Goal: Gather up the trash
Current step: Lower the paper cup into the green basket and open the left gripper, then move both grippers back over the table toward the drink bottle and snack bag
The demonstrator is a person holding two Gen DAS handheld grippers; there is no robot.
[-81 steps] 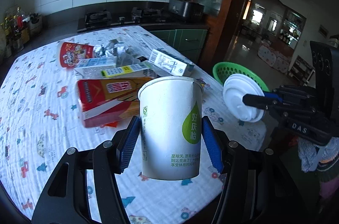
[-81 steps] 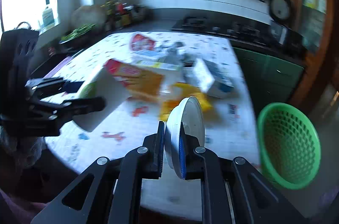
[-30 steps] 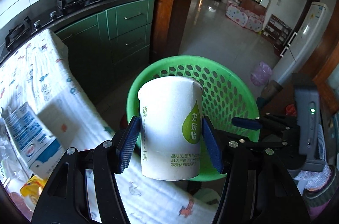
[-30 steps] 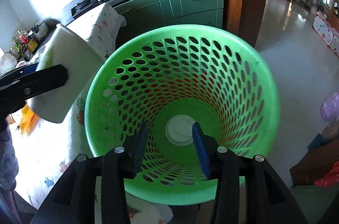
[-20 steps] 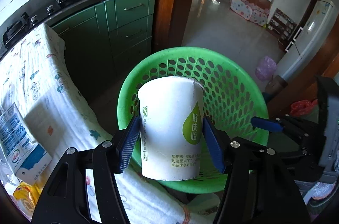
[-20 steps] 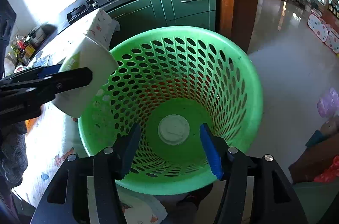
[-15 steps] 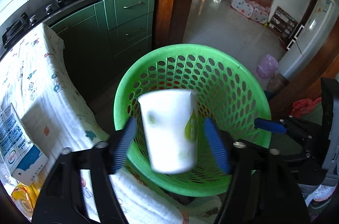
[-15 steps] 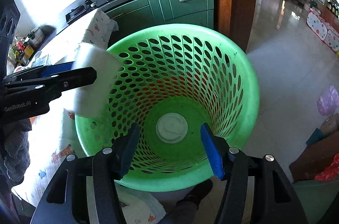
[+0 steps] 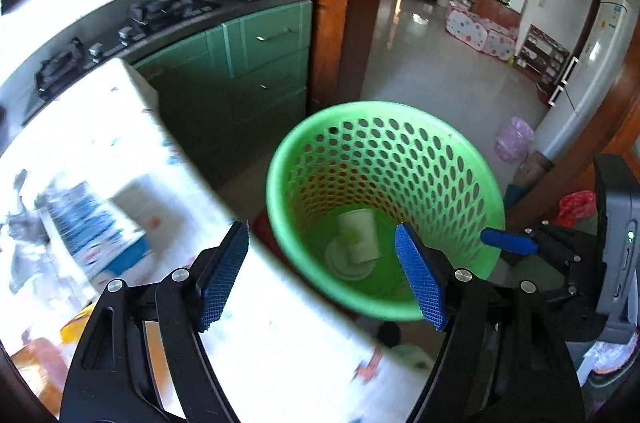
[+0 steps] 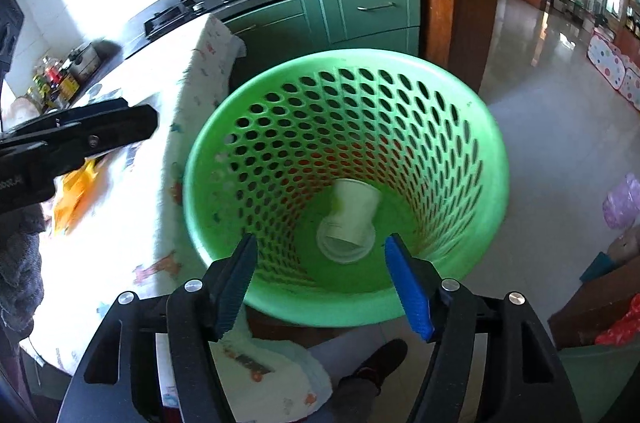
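Both grippers, left gripper [image 9: 322,275] and right gripper [image 10: 320,279], just opening, empty; next carton [image 9: 94,223]: light, crushable, best gripped across flat sides.

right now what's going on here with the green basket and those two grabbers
A person is clearing trash off a table with a handheld gripper in each hand. The paper cup lies on its side at the bottom of the green basket, resting on the white lid. The left gripper and right gripper are open and empty, their jaws having just been opening. More packaging waits on the cloth-covered table.
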